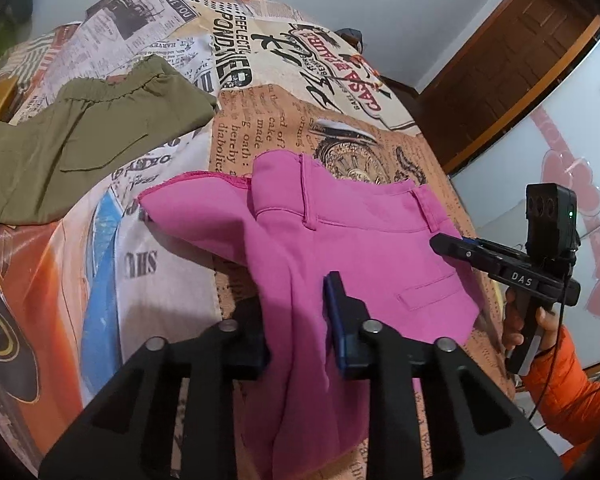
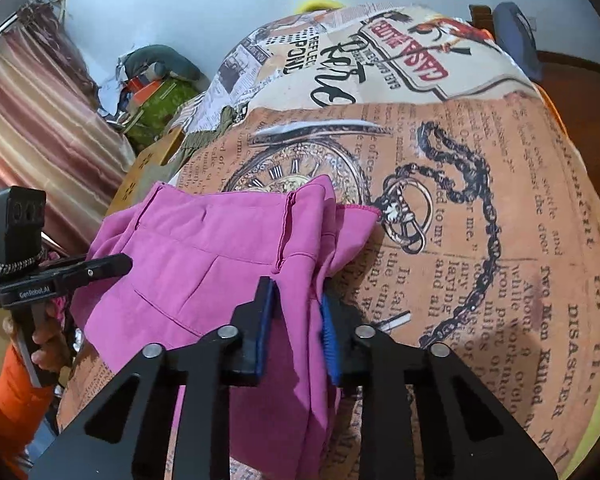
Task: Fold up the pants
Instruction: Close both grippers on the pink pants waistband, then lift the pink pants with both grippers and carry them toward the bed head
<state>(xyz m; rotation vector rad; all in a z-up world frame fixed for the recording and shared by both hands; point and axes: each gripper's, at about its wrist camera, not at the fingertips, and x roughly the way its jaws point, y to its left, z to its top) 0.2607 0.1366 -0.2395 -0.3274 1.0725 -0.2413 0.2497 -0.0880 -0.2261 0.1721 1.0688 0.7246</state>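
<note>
Item: pink pants [image 1: 340, 240], one pair, lay on the table's printed cloth [image 1: 284, 132] at the near edge, waistband with belt loops turned toward the far side. A back welt pocket showed on the seat panel. One hemmed corner of fabric spread flat to the left in the left wrist view; the rest was gathered up into folds that hung toward the cameras.

Left gripper [image 1: 300, 328]: clamped on a thick fold of the pink pants, the fabric running down between its blue pads [image 1: 334, 320] and draping past them. The left-hand pad was mostly covered by cloth.

Right gripper [image 2: 294, 320]: likewise clenched on a bunch of the pink fabric, both blue pads pressed against it. In the left wrist view its fingertips met the waistband edge at the right of the garment. A hand [image 1: 540, 324] in an orange sleeve [image 1: 572, 384] held its grip.

Olive pants [image 1: 80, 140]: second pair, elastic waist and patch pocket, lay flat on the cloth to the far left, well apart from the pink pair.

Surroundings: cloth printed with newspaper text, a pocket watch and a chain. Striped curtain [image 2: 32, 120] at one side; a heap of items [image 2: 152, 84] beyond the table, possibly bags and clothing, too blurred to list. Wooden door frame [image 1: 512, 60] and a pale panel with pink hearts on the other side.
</note>
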